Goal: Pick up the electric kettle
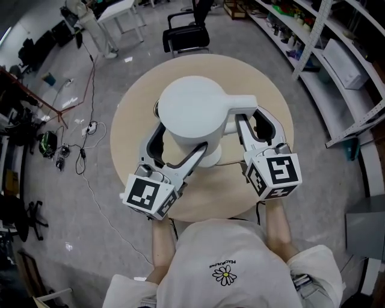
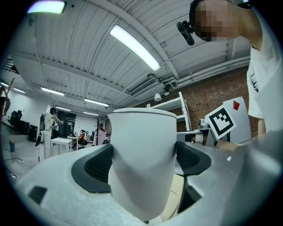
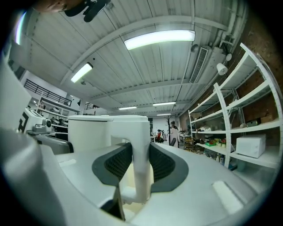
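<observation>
The white electric kettle hangs over the round wooden table, held from both sides. My left gripper is shut on its lower body, and in the left gripper view the dark pads press against the tapered white wall. My right gripper is shut on the kettle's handle. In the right gripper view the upright handle bar sits squeezed between the ribbed pads, with the kettle body to its left. The kettle's underside is hidden.
A black chair stands beyond the table. Metal shelving with boxes runs along the right. Cables and a power strip lie on the floor at the left, near a white table.
</observation>
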The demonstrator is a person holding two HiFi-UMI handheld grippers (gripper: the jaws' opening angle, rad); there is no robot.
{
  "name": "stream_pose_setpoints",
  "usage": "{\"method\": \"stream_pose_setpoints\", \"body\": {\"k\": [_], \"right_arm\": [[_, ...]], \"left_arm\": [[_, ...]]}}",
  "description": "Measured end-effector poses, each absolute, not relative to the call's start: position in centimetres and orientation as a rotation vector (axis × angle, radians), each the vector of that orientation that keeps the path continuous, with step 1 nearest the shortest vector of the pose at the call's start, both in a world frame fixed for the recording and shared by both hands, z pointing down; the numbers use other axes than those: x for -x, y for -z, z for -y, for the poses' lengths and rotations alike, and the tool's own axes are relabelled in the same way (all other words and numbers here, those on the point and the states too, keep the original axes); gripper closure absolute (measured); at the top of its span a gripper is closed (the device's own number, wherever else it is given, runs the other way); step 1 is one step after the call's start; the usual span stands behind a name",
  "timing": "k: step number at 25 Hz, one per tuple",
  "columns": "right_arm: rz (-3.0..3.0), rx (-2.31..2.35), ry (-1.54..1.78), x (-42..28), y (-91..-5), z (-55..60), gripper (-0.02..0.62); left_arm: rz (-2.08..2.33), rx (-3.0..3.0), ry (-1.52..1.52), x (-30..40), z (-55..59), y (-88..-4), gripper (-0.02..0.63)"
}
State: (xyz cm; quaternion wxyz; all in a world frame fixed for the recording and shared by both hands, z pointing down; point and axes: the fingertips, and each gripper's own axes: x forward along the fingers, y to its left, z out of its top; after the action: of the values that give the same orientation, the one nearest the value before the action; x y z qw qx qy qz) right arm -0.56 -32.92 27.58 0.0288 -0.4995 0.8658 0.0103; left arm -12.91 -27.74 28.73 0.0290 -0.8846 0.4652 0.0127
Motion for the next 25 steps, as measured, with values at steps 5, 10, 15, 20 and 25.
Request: {"method": "stream_pose_setpoints", "body": {"k": [5,10,15,20,25], "right_arm": [[-2.668,1.519,-0.03,0.66,-27.26,32.54,0.468],[-2.674,1.51,-0.025,0.64,-27.0,32.37,0.468],[-2.686,1.499,-0.022,0.69,-26.95,32.25,0.468],[-2.689,1.51,-0.046,0.69,-26.92,32.31,0.468],[-2.695,1.523,-0.037,0.6,-27.25,32.42,0.469]], "left_arm": [[-1.449,2.699,-0.032,12.94,27.3,-28.2,0.144],[-1.462,2.695,-0.031,12.87,27.15,-27.89,0.143],[-1.477,2.69,-0.024,12.86,26.97,-27.77,0.141],[-1.48,2.695,-0.03,12.85,27.08,-28.0,0.141],[-1.482,2.699,-0.013,12.75,27.21,-28.28,0.14]]}}
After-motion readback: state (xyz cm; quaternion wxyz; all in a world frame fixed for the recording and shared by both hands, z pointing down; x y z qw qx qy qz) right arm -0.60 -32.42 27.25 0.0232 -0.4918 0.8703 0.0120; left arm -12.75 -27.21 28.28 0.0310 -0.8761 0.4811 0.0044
